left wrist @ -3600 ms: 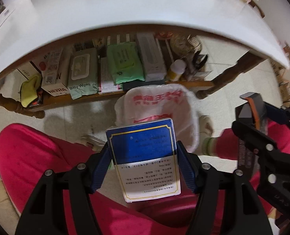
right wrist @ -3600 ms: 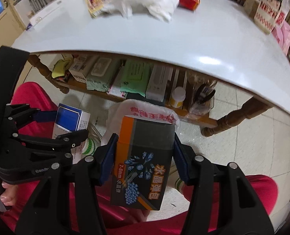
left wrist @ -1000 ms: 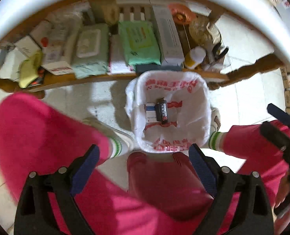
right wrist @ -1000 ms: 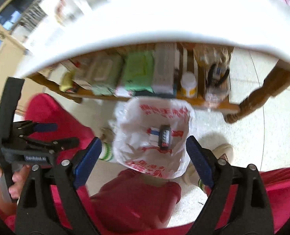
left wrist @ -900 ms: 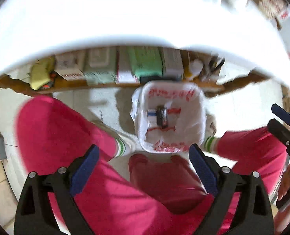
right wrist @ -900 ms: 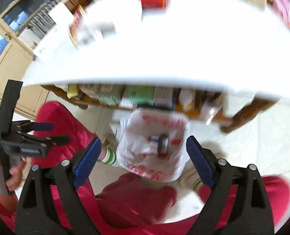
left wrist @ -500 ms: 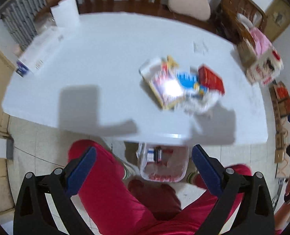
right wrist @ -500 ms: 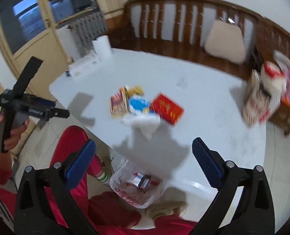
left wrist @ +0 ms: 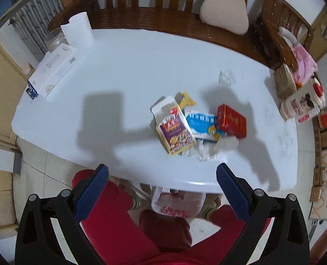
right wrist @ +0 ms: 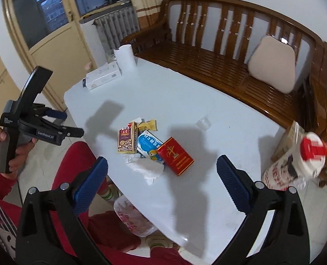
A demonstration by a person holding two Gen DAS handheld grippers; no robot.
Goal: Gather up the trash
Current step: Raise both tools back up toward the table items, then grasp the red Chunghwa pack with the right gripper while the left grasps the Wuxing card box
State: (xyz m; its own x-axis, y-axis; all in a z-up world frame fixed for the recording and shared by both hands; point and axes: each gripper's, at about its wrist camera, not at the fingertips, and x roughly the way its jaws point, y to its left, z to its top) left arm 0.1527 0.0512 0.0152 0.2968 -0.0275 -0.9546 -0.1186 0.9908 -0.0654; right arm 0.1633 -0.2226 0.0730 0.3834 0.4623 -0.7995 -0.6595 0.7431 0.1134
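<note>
A heap of trash lies on the white table (left wrist: 123,84): a purple snack box (left wrist: 175,132) (right wrist: 126,140), a blue-white packet (left wrist: 200,125) (right wrist: 150,145), a red box (left wrist: 231,121) (right wrist: 175,155), a yellow wrapper (left wrist: 186,100) and crumpled tissue (left wrist: 204,151) (right wrist: 148,167). A white bin bag (left wrist: 176,205) (right wrist: 133,220) sits on the floor under the near table edge. My left gripper (left wrist: 162,187) is open and empty, high above the table edge. My right gripper (right wrist: 162,180) is open and empty above the heap. The left gripper also shows in the right wrist view (right wrist: 59,123).
A white long box (left wrist: 52,71), a paper roll (left wrist: 78,33) and a glass jar (left wrist: 55,40) stand at the table's far left corner. A wooden bench (right wrist: 218,66) with a cushion (right wrist: 272,66) runs behind. A printed bag (right wrist: 296,165) stands at the right. My red-trousered legs (left wrist: 110,216) are below.
Both grippers let go of their boxes, which lay in the bin bag. Both then rose from under the table to high above the tabletop, jaws open.
</note>
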